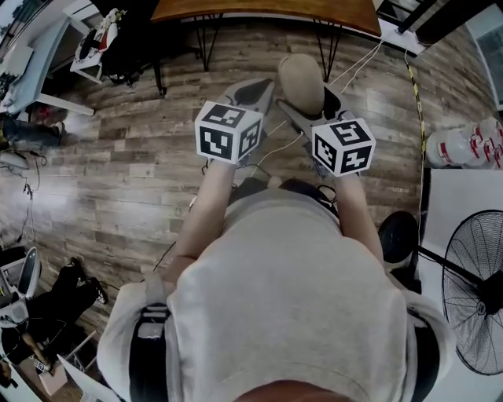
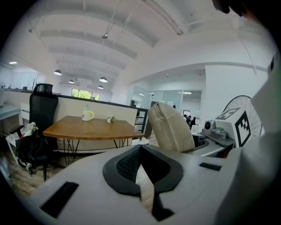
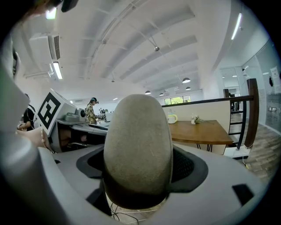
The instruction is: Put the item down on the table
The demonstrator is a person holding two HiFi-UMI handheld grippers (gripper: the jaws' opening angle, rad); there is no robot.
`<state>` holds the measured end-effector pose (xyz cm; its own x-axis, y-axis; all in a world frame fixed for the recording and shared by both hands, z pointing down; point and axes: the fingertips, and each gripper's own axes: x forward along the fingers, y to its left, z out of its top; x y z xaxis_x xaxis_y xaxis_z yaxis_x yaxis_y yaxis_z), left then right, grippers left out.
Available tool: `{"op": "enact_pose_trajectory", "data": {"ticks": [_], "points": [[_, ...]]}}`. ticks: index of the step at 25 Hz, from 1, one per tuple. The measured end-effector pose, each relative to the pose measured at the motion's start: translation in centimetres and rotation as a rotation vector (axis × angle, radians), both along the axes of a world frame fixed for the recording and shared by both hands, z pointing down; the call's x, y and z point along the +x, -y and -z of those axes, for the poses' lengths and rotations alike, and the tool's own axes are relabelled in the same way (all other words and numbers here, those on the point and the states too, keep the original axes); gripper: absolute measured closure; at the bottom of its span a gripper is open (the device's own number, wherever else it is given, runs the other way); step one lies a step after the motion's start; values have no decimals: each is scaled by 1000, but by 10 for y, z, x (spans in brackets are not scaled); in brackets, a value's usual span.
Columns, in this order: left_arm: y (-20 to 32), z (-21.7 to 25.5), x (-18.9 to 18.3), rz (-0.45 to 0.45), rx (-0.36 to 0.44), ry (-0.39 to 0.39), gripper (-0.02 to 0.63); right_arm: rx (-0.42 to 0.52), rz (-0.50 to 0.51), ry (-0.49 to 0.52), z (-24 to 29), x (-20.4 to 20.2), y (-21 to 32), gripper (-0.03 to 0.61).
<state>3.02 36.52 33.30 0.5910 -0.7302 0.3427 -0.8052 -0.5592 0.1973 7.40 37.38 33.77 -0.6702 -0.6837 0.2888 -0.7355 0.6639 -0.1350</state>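
The right tool (image 3: 137,158) is clenching a beige padded pouch (image 1: 301,78), holding it on end in the air above the wooden floor (image 1: 118,180), short of the brown desk (image 1: 259,9). Just beside it, the left tool (image 1: 253,96) is hanging pinched together, gripping nothing.

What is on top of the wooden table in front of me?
A pale mug and a small flowery thing stand near the table's far edge. In the right gripper view the held beige pouch covers the table's left part.
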Motion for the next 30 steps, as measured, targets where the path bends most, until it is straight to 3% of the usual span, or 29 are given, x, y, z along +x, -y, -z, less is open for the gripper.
{"op": "enact_pose_trajectory", "data": {"ticks": [16,30], "points": [[25,-30,7,64,-65,-27,603,-46,28,37,-25,18,26,166],[139,-45,7,31,-105,-55,603,-72,-33,47,-38,21,140,166]]}}
